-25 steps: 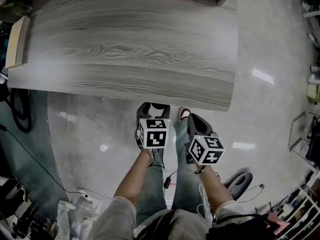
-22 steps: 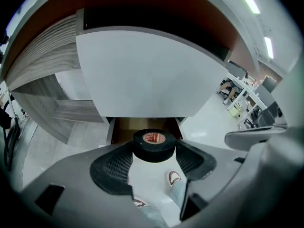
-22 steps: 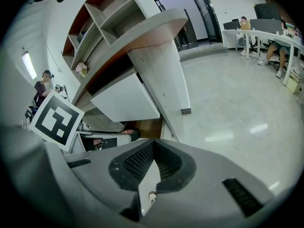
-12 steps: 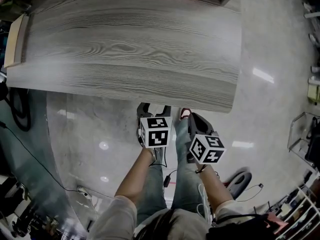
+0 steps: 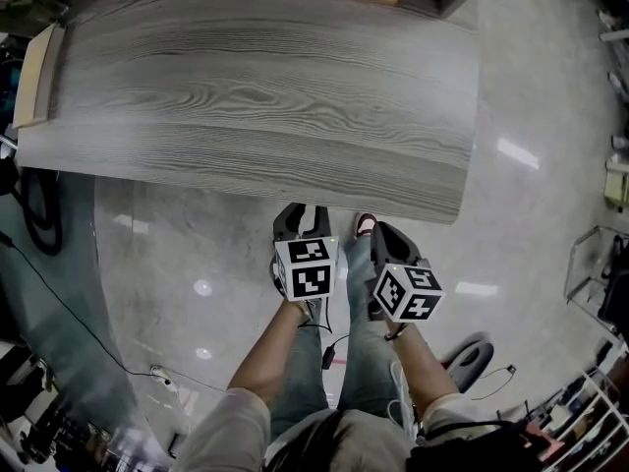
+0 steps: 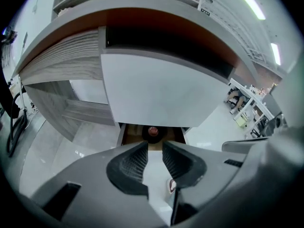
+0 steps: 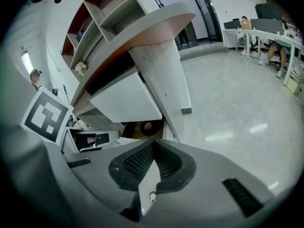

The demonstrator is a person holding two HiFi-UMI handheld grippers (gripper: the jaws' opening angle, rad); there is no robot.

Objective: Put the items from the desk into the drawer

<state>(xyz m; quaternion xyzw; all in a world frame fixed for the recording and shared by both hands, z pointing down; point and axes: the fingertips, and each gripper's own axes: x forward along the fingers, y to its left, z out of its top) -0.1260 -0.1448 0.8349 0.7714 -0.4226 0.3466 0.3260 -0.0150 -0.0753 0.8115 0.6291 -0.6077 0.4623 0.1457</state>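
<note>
1. Left gripper [image 6: 155, 145] holds its jaws a little apart with nothing between them. Through the gap we see only pale surface. In the head view it hangs low, just in front of the near edge of the desk [image 5: 256, 96].
2. Right gripper [image 7: 153, 145] has its jaws pressed together at the tips and is also empty. It sits just beside the left one, above our legs [image 5: 349, 362].
3. Over the last second we see next to no change. Both grippers keep their place below the desk edge. Only the head view drifts a touch, so the desk slides slightly to the right in the picture.
4. The desk top shows bare grey wood grain across all the part we can see, as it did a second ago. Neither gripper carries anything.
5. From this we judge that the moving of items is done or nearly so. What may remain is shutting the drawer [image 6: 124, 134], which stands open below the white panel [image 6: 152, 89] under the desk.
6. Inside the drawer lies a dark round item [image 6: 152, 132], ring-shaped with a reddish centre, on the brown lining. The right gripper view shows it in the same spot.
7. We think it may be a roll of tape, but it is too small for us to be sure. We can make out nothing else in the drawer.
</note>
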